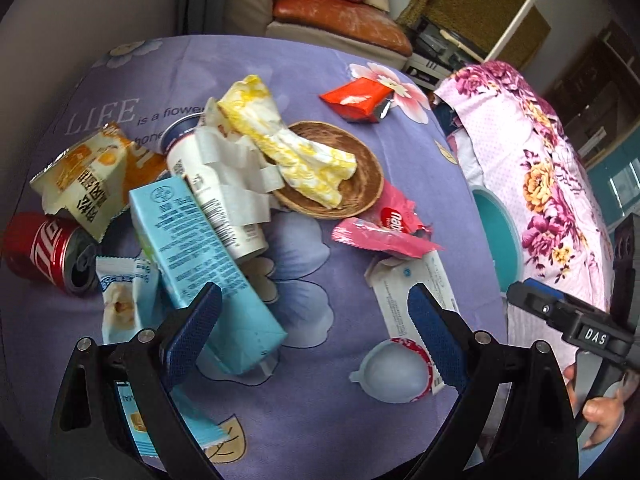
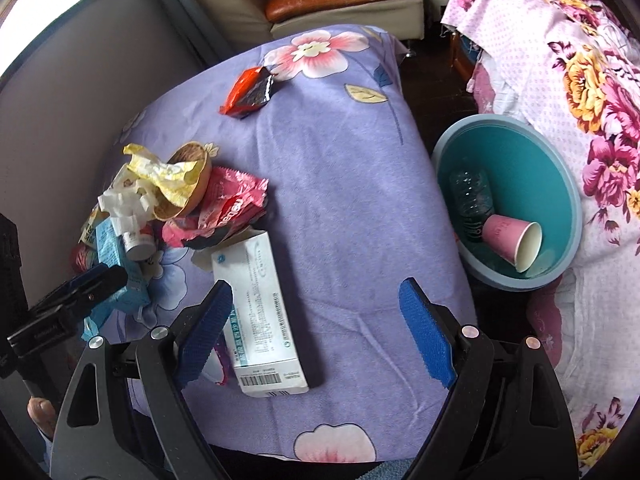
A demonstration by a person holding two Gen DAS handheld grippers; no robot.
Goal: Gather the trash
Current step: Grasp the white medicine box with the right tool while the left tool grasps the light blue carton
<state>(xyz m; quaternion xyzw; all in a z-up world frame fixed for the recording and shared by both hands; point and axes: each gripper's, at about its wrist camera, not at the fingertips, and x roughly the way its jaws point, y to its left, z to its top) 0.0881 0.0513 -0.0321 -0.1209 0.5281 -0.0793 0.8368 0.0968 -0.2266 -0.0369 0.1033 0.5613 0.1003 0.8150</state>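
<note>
Both tongs gape wide and empty: left tongs (image 1: 314,336), right tongs (image 2: 316,330) above white carton (image 2: 260,320), probably light, crushable; pinch its long sides.

Bare purple cloth (image 2: 340,184) lies open under my right claw (image 2: 316,328) toward the teal bin (image 2: 568,184), while the white box (image 2: 256,308) and piled wrappers (image 2: 224,208) crowd my left.

soft matt purple cloth (image 2: 340,200) covers the table; glossy metal can (image 1: 44,250), woven fibre dish (image 1: 352,168), crinkled shiny foil wrapper (image 2: 236,200), matt cardboard box (image 2: 260,320), smooth plastic bin (image 2: 560,184).
</note>
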